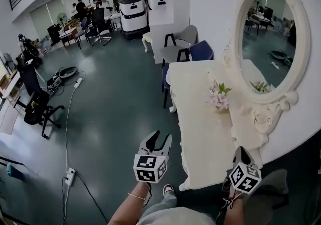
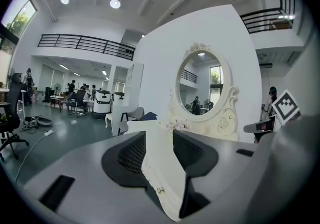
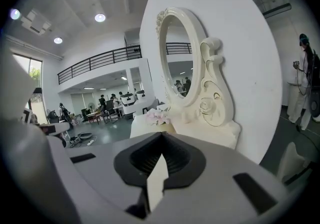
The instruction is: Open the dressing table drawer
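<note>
While no drawer is yet touched, step: approach to the dressing table (image 1: pixel 200 119); opening is judged not begun.
Left gripper (image 1: pixel 161 137): held off the near corner of the surface, at about 9 o'clock of that corner; fingers (image 2: pixel 131 155) released and spread, nothing gripped.
Right gripper (image 1: pixel 242 151): seen over the near end of the surface, at 3 o'clock of the other gripper; fingers (image 3: pixel 175 160) clenched to a point, nothing seen between them.
Drawer front (image 2: pixel 162 163): framed between the spread fingers in the left gripper view, running under the long edge of the surface; a small metal pull (image 2: pixel 159 189) is made out low on it. It is judged shut.
Mirror (image 1: pixel 266 38): at 2 o'clock, against the wall; flowers (image 1: pixel 218 96) are stood just before it.
Next move: the spread fingers are to be brought in toward the pull, closed on it, then drawn straight away from the front; lining up on so small a pull is judged the hard part.
</note>
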